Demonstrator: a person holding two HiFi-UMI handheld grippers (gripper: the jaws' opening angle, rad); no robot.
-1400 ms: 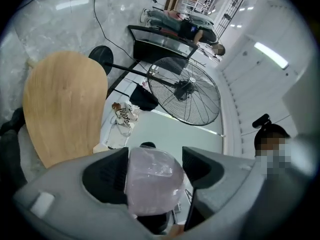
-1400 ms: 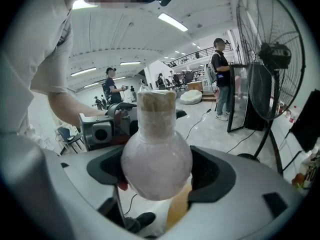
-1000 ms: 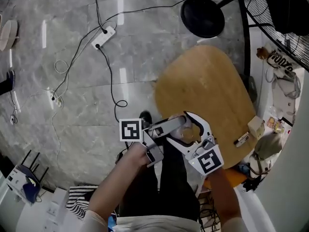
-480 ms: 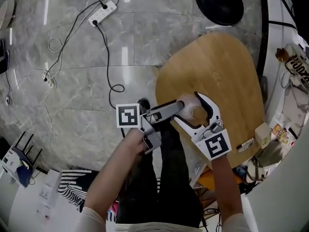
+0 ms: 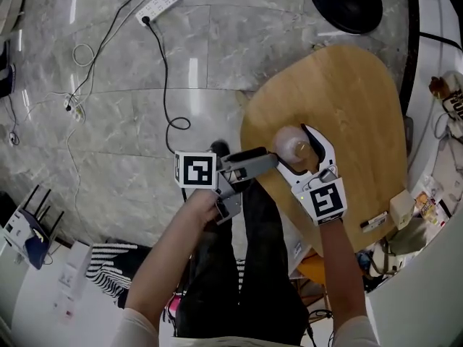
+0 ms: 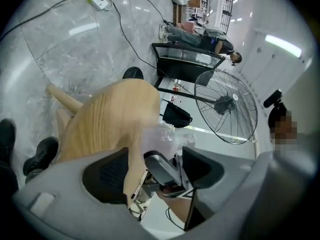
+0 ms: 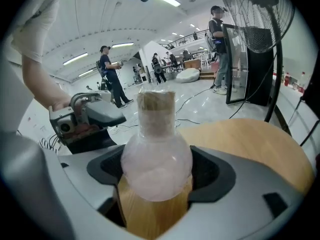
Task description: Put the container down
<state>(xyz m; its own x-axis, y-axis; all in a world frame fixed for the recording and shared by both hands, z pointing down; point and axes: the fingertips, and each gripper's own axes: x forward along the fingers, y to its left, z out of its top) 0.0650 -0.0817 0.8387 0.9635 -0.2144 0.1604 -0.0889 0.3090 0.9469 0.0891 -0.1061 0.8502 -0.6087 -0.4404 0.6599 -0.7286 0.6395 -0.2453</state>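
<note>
The right hand-held gripper (image 5: 295, 152) pinches the corked flask (image 7: 156, 156) upright over the tabletop (image 5: 347, 100), ready for placing, while the left hand-held gripper (image 5: 269, 159) is spread and empty.

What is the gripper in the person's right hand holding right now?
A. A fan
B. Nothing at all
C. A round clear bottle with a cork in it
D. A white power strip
C: in the right gripper view, the right gripper has its jaws closed on both sides of a round clear bottle with a cork in its neck, above the wooden table.
</note>
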